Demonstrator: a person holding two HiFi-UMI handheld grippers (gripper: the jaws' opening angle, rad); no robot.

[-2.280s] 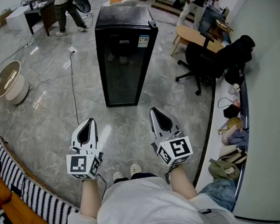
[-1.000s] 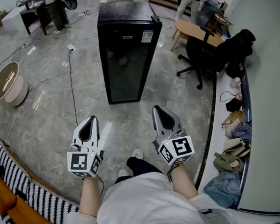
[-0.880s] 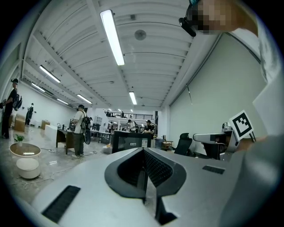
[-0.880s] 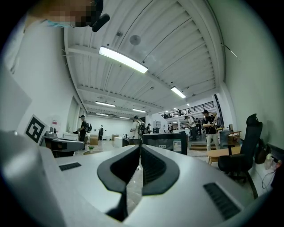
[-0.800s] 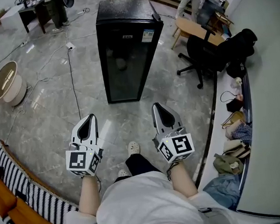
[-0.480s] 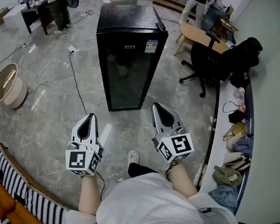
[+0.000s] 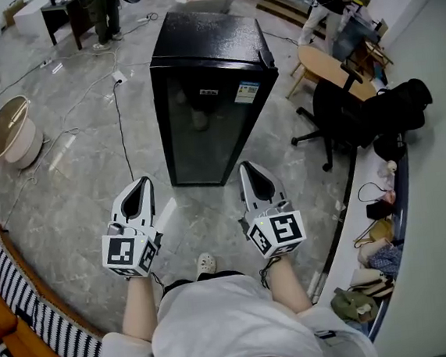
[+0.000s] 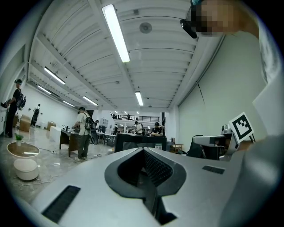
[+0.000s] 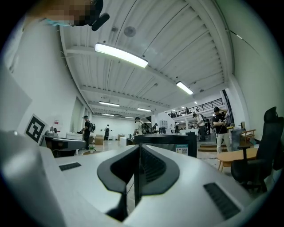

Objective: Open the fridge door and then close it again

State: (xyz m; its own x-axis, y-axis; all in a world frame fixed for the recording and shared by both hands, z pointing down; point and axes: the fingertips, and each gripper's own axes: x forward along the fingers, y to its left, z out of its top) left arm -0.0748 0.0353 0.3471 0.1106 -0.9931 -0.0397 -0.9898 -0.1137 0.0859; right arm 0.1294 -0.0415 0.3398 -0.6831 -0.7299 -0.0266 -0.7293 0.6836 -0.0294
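Left gripper (image 7: 139,186) and right gripper (image 7: 247,170), held level side by side, each with jaws pressed together on nothing. Ahead of them, the black glass-door fridge (image 7: 211,96) stands on the grey floor (image 7: 75,188), its door closed and facing the person. Black office chair (image 7: 340,111) to its right.

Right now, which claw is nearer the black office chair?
Right. The right claw is left of the office chair and short of it; the left claw is further left, past the fridge front.
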